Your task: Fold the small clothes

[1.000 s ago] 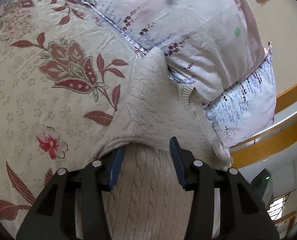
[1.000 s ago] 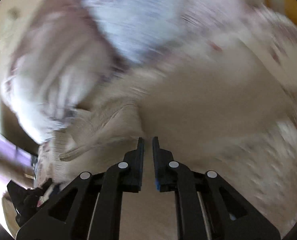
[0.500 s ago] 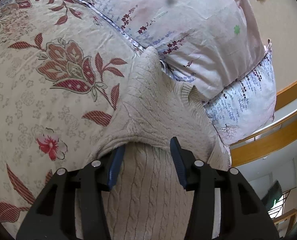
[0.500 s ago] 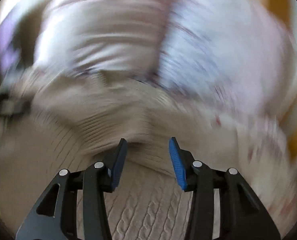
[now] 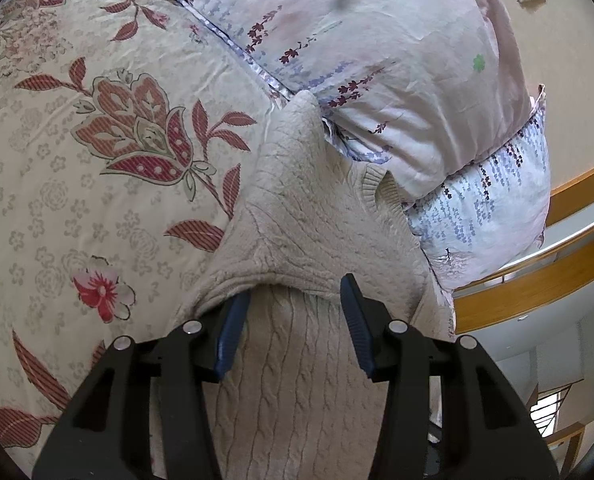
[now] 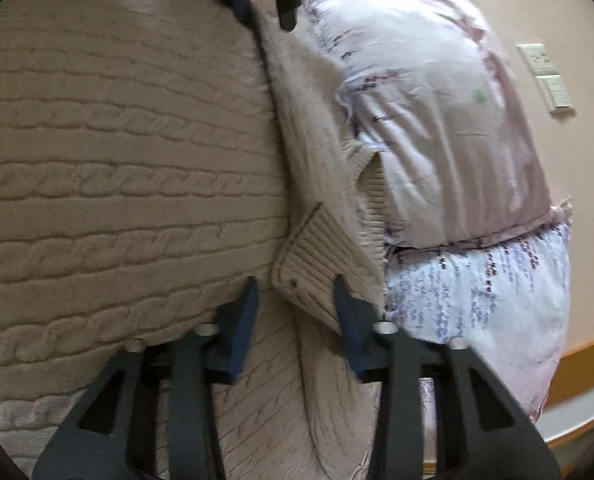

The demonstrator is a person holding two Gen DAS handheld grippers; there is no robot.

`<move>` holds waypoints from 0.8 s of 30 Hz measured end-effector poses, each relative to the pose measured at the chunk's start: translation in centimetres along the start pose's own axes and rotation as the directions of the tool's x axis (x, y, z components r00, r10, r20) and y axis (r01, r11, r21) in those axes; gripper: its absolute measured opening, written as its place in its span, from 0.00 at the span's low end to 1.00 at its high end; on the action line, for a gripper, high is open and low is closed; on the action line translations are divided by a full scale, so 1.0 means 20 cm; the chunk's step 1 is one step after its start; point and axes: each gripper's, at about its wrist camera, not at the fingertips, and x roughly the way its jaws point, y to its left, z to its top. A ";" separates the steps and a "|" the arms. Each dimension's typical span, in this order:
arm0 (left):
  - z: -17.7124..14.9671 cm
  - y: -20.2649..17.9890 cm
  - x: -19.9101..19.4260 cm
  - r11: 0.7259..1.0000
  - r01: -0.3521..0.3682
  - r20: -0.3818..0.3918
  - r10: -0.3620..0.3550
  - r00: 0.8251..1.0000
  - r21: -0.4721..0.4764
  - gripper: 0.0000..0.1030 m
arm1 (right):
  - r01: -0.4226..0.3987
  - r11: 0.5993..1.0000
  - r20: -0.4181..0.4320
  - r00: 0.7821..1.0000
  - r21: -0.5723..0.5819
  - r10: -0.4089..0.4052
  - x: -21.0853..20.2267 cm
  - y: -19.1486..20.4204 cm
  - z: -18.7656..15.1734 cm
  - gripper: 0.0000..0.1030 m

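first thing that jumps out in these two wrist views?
The cream cable-knit sweater fills the middle of both views, lying on the floral bedspread with a sleeve folded across its body; its ribbed cuff sits just ahead of the open right gripper. The left gripper, also open, straddles the folded edge. Behind the sweater, two stacked pillows in pale lilac prints press against its top.

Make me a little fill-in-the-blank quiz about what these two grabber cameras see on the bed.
1. The garment being folded is a beige cable-knit ____.
2. The left gripper is ____, its fingers apart over the knit.
3. The bedspread under the sweater has a red ____ print.
4. In the right wrist view, the ribbed cuff lies just ahead of the right gripper, which is ____.

Missing words: sweater; open; floral; open
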 end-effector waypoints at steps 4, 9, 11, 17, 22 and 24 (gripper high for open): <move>0.00 0.00 0.00 1.000 -0.001 0.000 0.001 1.000 0.001 0.46 | -0.021 0.992 -0.022 0.999 0.121 0.024 0.04 -0.08 -0.01 0.08; 0.00 0.00 0.00 1.000 -0.004 -0.001 0.004 1.000 0.005 0.48 | -0.048 0.827 0.046 0.999 0.560 0.027 -0.03 -0.41 -0.14 0.07; 0.00 0.00 0.00 1.000 -0.006 0.000 0.006 1.000 0.007 0.48 | -0.073 0.591 0.066 0.997 0.803 0.033 -0.03 -0.61 -0.32 0.07; 0.00 -0.01 0.01 1.000 -0.007 -0.005 0.007 1.000 0.016 0.48 | -0.010 -0.066 0.022 0.981 0.998 0.193 0.10 -0.75 -0.90 0.11; 0.00 -0.03 0.02 0.999 -0.013 -0.008 0.013 1.000 0.033 0.51 | -0.030 -0.269 0.095 0.968 0.963 0.232 0.12 -0.73 -1.07 0.47; 0.00 -0.03 0.02 0.999 -0.015 -0.008 0.015 1.000 0.036 0.52 | -0.031 -0.305 0.113 0.960 0.952 0.258 0.15 -0.72 -1.09 0.47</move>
